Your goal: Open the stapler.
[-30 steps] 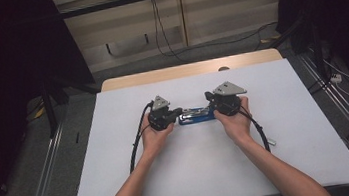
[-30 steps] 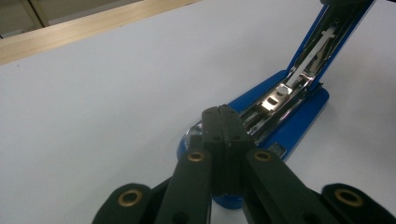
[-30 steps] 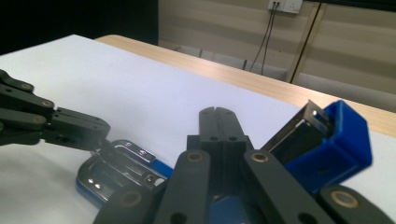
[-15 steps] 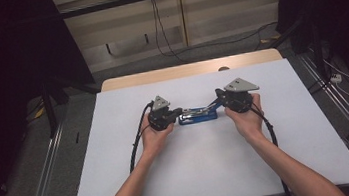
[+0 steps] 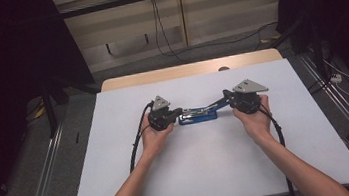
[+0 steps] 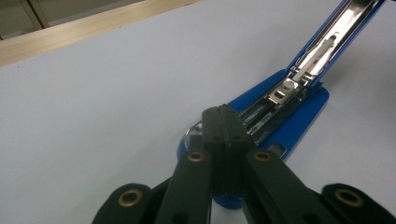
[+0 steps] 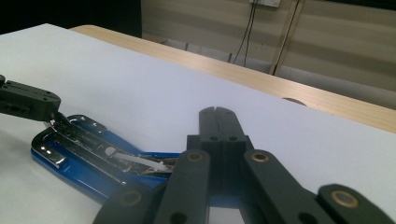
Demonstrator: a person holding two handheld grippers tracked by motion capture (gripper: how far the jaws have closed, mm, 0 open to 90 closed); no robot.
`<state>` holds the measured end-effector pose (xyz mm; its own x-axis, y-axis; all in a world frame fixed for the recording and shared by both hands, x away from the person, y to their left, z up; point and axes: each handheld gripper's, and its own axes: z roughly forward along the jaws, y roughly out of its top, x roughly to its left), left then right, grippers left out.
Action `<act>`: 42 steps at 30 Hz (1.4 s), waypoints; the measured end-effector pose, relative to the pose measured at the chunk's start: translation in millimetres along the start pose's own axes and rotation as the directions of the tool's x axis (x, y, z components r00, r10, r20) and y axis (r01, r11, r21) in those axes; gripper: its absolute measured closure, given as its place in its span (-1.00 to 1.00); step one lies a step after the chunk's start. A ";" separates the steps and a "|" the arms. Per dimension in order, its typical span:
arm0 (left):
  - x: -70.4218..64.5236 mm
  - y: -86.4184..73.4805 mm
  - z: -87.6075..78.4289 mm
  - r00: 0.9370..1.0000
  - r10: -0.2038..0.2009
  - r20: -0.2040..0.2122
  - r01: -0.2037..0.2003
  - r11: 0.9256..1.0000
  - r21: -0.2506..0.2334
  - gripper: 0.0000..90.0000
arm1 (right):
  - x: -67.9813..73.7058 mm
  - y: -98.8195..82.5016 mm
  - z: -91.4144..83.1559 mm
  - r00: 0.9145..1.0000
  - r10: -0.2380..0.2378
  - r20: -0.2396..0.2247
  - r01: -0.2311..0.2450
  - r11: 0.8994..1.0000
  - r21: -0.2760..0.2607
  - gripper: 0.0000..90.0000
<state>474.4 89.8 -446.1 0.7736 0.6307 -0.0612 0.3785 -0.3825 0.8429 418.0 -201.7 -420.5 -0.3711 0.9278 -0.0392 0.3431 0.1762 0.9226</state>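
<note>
A blue stapler lies in the middle of the white table with its lid swung up towards the right. My left gripper is shut, its tips resting on the chrome magazine at the stapler's near end. In the left gripper view the lid rises to the upper right, chrome inside showing. My right gripper is shut at the lid's raised end. In the right gripper view its shut jaws lie over the blue lid, with nothing seen between them.
A light wooden strip runs along the table's far edge. Black cables trail from both grippers across the tabletop towards the person. Beyond the table are a floor with cables and dark stands at both sides.
The right gripper has moved to the right and the stapler's lid has swung further open with it. The left gripper has stayed at the stapler's left end.
</note>
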 end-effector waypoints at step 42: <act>-0.2 0.2 0.0 1.000 0.002 -0.003 -0.002 1.000 -0.001 1.00 | -19.3 -19.2 -2.6 0.999 -0.005 0.045 0.000 0.993 0.116 1.00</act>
<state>474.2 89.6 -445.9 0.7732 0.6316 -0.0579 0.3762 -0.3831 0.8436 416.3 -223.9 -436.5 -0.3333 0.9408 -0.0612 0.4409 0.2129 0.8719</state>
